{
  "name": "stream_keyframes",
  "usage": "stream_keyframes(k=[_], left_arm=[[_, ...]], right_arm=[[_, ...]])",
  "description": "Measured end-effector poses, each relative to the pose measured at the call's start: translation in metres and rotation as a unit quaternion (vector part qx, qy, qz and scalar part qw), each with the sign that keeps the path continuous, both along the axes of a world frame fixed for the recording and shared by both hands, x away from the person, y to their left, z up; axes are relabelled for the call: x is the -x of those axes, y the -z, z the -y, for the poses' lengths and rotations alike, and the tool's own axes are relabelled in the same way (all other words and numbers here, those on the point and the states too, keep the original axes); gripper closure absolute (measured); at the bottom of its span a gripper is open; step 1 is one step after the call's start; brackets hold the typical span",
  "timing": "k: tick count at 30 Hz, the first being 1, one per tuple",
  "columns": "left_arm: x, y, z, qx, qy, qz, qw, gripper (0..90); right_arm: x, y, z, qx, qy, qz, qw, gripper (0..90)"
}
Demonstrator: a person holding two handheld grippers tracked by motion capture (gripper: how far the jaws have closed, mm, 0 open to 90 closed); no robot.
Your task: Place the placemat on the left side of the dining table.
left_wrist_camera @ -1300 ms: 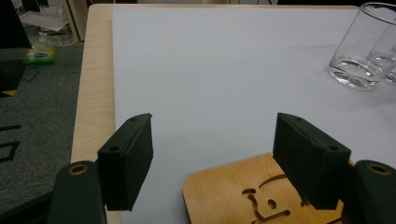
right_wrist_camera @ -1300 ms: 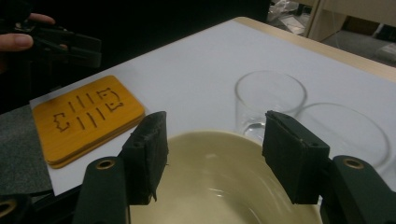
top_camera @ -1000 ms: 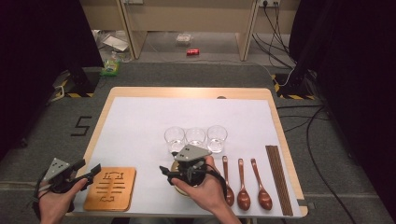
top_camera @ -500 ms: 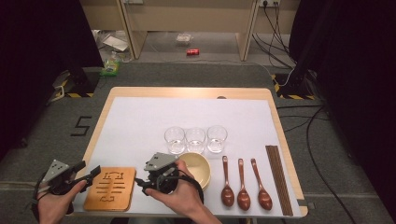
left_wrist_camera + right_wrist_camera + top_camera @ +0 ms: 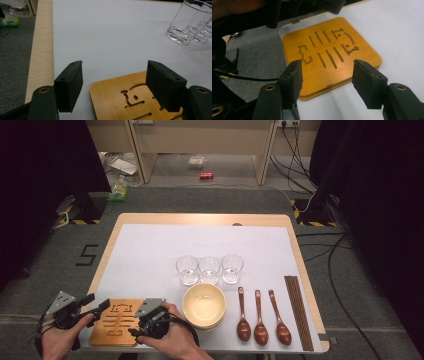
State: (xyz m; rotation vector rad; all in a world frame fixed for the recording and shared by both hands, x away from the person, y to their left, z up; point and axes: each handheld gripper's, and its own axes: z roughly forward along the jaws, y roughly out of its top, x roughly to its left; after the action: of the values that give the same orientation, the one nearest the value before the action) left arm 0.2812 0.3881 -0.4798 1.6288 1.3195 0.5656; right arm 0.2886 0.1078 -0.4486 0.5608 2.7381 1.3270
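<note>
— Where's the wooden trivet (image 5: 118,322) sitting?

— Lower left of the high view, flat on the white sheet (image 5: 165,250) that covers the bench (image 5: 107,247), near the front edge. My left gripper (image 5: 98,306) is at its left edge and my right gripper (image 5: 138,334) at its right edge, low in the frame.

— Are you holding it?

— No. In the left gripper view my jaws stand wide apart with nothing between the pads; the trivet's corner (image 5: 117,97) lies in the lower middle of that frame, under the gap. In the right gripper view the jaws are also spread wide and empty, and the trivet (image 5: 329,52) fills the centre, its near edge between them (whether a pad touches the wood, I cannot tell).

— And the containers?

— A pale bowl (image 5: 203,306) sits just right of the trivet, centre-low in the high view; its inside looks empty. Above it in the frame, three clear glasses (image 5: 209,269) stand upright in a row, close together, with nothing visible in them. Right of the bowl lie three wooden spoons (image 5: 260,320) side by side, then dark chopsticks (image 5: 297,312) near the bench's right edge.
</note>
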Motion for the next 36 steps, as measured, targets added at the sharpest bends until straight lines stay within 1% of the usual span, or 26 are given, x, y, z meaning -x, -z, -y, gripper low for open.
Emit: stream_keyframes(k=[3,4,5,6,7,10,11,14,15,17,18,20,21,22,23,26,34,35,36], left_arm=[[0.000,0.001,0.000,0.003,0.004,-0.006,1.0000,29.2],[0.000,0.001,0.000,0.003,0.004,-0.006,1.0000,29.2],[-0.001,0.002,0.001,0.006,0.008,-0.011,0.9999,29.1],[-0.001,0.002,0.001,0.006,0.008,-0.011,0.9999,29.1],[-0.001,0.004,0.001,0.007,0.011,-0.017,0.9998,29.1],[-0.001,0.005,0.001,0.006,0.012,-0.021,0.9997,29.0],[-0.001,0.006,0.001,0.006,0.014,-0.026,0.9995,29.0],[-0.001,0.006,0.001,0.006,0.017,-0.031,0.9994,28.9],[-0.001,0.007,0.001,0.006,0.018,-0.035,0.9992,28.6],[-0.001,0.008,0.001,0.006,0.018,-0.038,0.9991,28.6],[-0.002,0.009,0.001,0.005,0.020,-0.045,0.9988,28.7],[-0.002,0.010,0.000,0.006,0.021,-0.047,0.9986,28.6],[-0.002,0.012,0.000,0.006,0.023,-0.054,0.9983,28.6],[-0.002,0.012,0.000,0.006,0.023,-0.054,0.9983,28.6],[-0.002,0.013,0.000,0.006,0.024,-0.058,0.9980,28.6],[-0.003,0.014,-0.002,0.005,0.022,-0.063,0.9978,28.6],[-0.002,0.018,-0.008,0.008,0.014,-0.081,0.9965,28.6],[-0.002,0.018,-0.008,0.008,0.014,-0.081,0.9965,28.5],[-0.002,0.020,-0.009,0.010,0.014,-0.088,0.9960,28.5]], right_arm=[[-0.001,0.012,-0.005,0.003,-0.005,-0.012,0.9999,41.7],[-0.001,0.015,-0.006,0.005,-0.005,-0.013,0.9999,41.6],[-0.002,0.019,-0.006,0.005,-0.006,-0.017,0.9998,41.5],[-0.002,0.019,-0.006,0.005,-0.006,-0.017,0.9998,41.5],[-0.003,0.025,-0.008,0.005,-0.008,-0.027,0.9996,41.3],[-0.003,0.029,-0.009,0.006,-0.012,-0.028,0.9995,41.1],[-0.003,0.032,-0.011,0.005,-0.016,-0.031,0.9994,40.8],[-0.003,0.035,-0.013,0.008,-0.018,-0.030,0.9993,40.7],[-0.002,0.037,-0.014,0.010,-0.018,-0.034,0.9992,40.5],[-0.002,0.037,-0.014,0.011,-0.019,-0.035,0.9992,40.4],[-0.001,0.039,-0.015,0.012,-0.020,-0.035,0.9991,40.3],[-0.001,0.039,-0.016,0.012,-0.021,-0.035,0.9991,40.2],[-0.001,0.040,-0.017,0.013,-0.023,-0.035,0.9991,39.9],[-0.001,0.040,-0.017,0.013,-0.023,-0.035,0.9991,39.9],[-0.001,0.040,-0.017,0.014,-0.023,-0.036,0.9990,39.7],[-0.001,0.040,-0.019,0.016,-0.025,-0.033,0.9990,39.6],[-0.002,0.040,-0.025,0.018,-0.032,-0.034,0.9988,39.0],[-0.002,0.040,-0.025,0.018,-0.032,-0.033,0.9988,38.9],[-0.003,0.040,-0.026,0.018,-0.033,-0.032,0.9988,38.9]])
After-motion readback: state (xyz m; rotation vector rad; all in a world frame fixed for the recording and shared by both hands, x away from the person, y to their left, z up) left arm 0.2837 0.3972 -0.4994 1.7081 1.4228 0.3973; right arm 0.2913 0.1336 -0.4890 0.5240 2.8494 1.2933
